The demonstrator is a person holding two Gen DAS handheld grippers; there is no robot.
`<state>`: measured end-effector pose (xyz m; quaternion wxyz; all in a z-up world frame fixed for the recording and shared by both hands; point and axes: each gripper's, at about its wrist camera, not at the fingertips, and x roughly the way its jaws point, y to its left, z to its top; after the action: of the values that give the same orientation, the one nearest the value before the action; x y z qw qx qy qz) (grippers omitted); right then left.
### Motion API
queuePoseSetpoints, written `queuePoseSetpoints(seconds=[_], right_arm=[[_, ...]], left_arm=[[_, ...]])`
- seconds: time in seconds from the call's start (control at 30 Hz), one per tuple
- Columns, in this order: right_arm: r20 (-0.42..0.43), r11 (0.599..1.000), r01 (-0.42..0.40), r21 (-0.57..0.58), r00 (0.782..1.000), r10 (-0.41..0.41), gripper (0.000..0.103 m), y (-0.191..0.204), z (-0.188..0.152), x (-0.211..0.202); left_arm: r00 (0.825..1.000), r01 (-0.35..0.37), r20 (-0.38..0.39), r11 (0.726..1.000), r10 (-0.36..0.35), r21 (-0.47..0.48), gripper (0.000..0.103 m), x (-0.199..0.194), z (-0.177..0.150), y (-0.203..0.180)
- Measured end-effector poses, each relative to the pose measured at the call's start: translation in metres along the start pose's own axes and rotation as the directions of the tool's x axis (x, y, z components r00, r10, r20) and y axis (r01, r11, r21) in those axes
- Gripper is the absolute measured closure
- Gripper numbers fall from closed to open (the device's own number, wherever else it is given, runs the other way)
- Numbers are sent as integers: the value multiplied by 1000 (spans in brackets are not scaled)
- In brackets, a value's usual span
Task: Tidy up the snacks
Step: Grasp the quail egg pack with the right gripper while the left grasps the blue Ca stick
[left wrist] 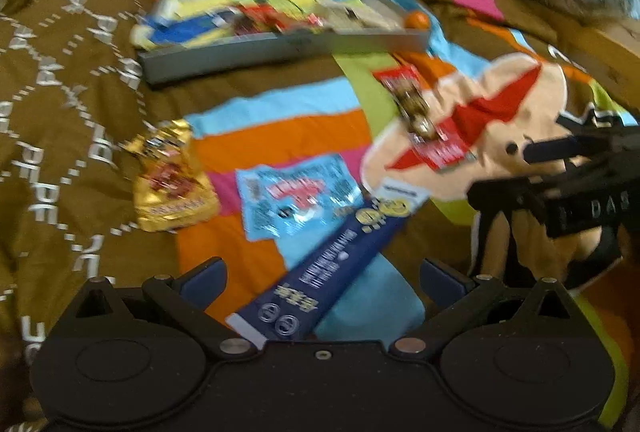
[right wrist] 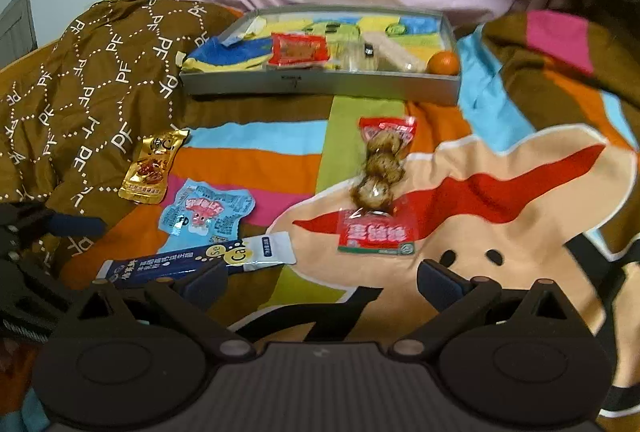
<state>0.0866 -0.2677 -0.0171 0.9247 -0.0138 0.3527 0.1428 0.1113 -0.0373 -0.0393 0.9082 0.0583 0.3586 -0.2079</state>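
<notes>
Left gripper [left wrist: 322,278]: fingers spread, empty, navy stick pack [left wrist: 320,272] lying between them at lower centre. Right gripper [right wrist: 322,278] likewise released. Red meatball packet [right wrist: 378,188] mid-frame; grey tray [right wrist: 320,84] at top.

Blurred view, left gripper [left wrist: 322,278] jaws spread wide above a long navy-blue snack stick packet [left wrist: 320,272], pale-blue sachet [left wrist: 296,194] touching its far end, gold foil packet [left wrist: 172,180] left of it, red skewer packet [left wrist: 424,116] beyond it, shallow grey tray [left wrist: 280,44] farthest back
</notes>
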Motion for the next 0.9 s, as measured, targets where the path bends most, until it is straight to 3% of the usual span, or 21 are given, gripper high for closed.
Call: queuePoseSetpoints(seconds=[0.23, 0.4, 0.63, 0.77, 0.9], right_arm=[[-3, 997, -40, 65, 999, 40, 0, -20, 16, 23], [14, 994, -71, 88, 997, 70, 0, -35, 29, 48], [40, 992, -61, 113, 998, 56, 0, -49, 44, 82], [34, 992, -44, 118, 999, 40, 7, -52, 46, 94], [17, 997, 27, 68, 999, -28, 19, -43, 46, 97]], left_arm=[[993, 89, -72, 996, -90, -18, 1, 24, 9, 8], [991, 119, -60, 993, -119, 8, 1, 32, 17, 12], [981, 171, -81, 983, -175, -61, 1, 46, 21, 24], [978, 187, -78, 979, -193, -78, 1, 46, 22, 26], [980, 173, -83, 982, -179, -77, 7, 44, 20, 26]])
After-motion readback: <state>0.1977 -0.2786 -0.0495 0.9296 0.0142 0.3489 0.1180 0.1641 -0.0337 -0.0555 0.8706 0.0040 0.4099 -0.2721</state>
